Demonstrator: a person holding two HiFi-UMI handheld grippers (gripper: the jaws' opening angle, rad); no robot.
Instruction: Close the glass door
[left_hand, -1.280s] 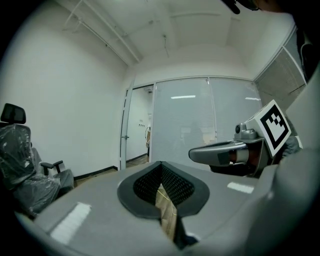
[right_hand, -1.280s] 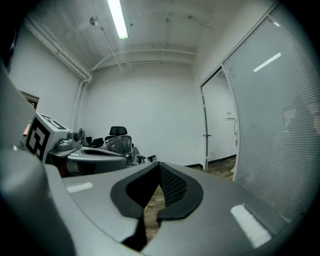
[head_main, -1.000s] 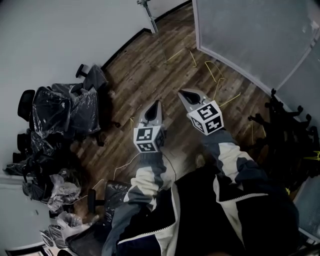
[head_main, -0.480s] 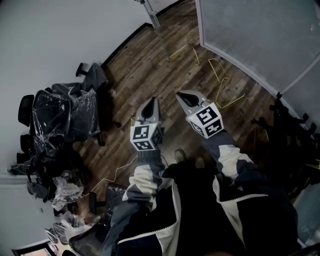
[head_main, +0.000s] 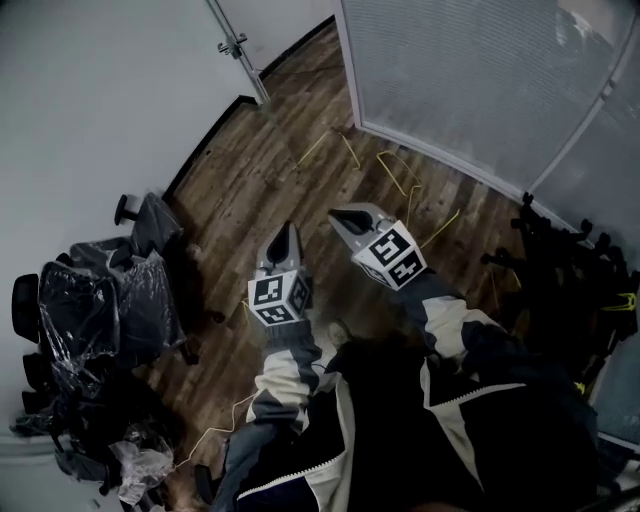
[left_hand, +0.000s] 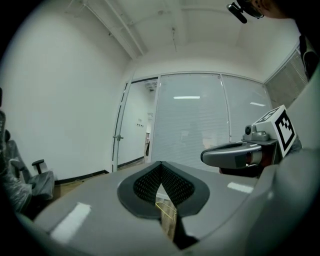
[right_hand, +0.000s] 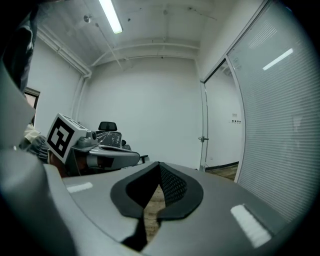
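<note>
Ahead at about 11 o'clock in the head view, well apart from both grippers, stands the glass door, a metal-edged leaf with a small handle partway up its edge, beside the white wall. How far it stands ajar cannot be told from these angles. From 12 to 2 o'clock runs a glass partition covered with blinds.

The left gripper and the right gripper are held out side by side in front of the person's body, near each other but not touching. Both aim across the wooden floor toward the door. Each gripper's own view shows its jaws pressed together at the tips with nothing between them; only floor shows through the slot lower down. That fits the job: there is nothing to carry, and shut tips make a firm point for pushing a leaf or hooking a handle. The step in hand looks like the approach, with the closing itself not yet begun.

Chairs wrapped in plastic are bunched at 8 to 9 o'clock against the wall, and black chair bases sit at 3 o'clock, which leaves a lane down the middle. Yellow wires lie loose on the floor at 1 o'clock, in that lane, so they seem the likeliest thing to snag a foot.
</note>
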